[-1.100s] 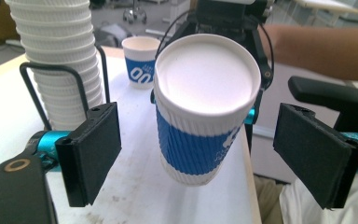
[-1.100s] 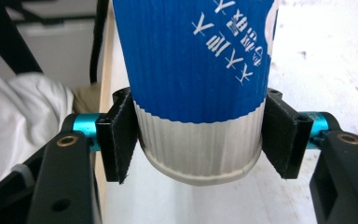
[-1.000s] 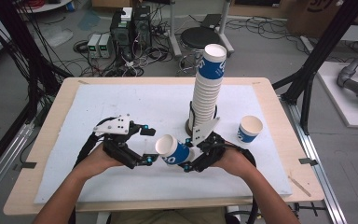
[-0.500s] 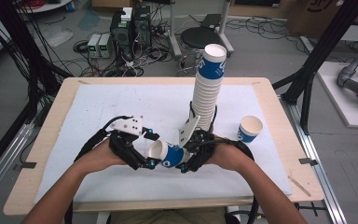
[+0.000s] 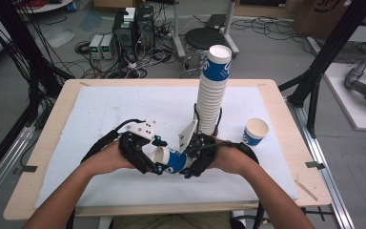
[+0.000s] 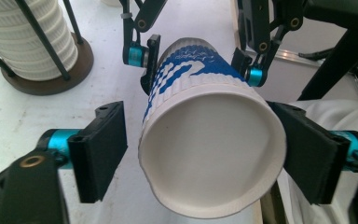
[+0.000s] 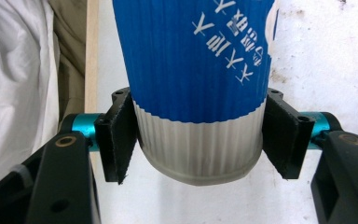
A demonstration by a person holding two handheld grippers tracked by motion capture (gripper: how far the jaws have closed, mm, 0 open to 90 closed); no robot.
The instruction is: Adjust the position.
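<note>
the blue-and-white ribbed paper cup (image 5: 171, 160) lies on its side above the white mat (image 5: 105, 114), near the table's front edge, between the person's two hands. its long axis runs roughly left to right across the table: the open mouth points toward the left gripper (image 6: 205, 154), the closed base toward the right gripper (image 7: 198, 140).

the right gripper is clamped on the cup's white base end, both black pads pressed against the ribbed wall. the left gripper's jaws stand apart, one to either side of the rim; the right-hand pad looks to be touching or nearly touching the rim, while the left-hand pad shows a clear gap.

so the cup sits straight ahead of the left gripper, mouth-on and already between its jaws. any handover would turn on closing across the rim, which is likely to flex.

the tall stack of paper cups (image 5: 213, 90) and a lone upright cup (image 5: 256, 131) stand behind and to the right.
</note>
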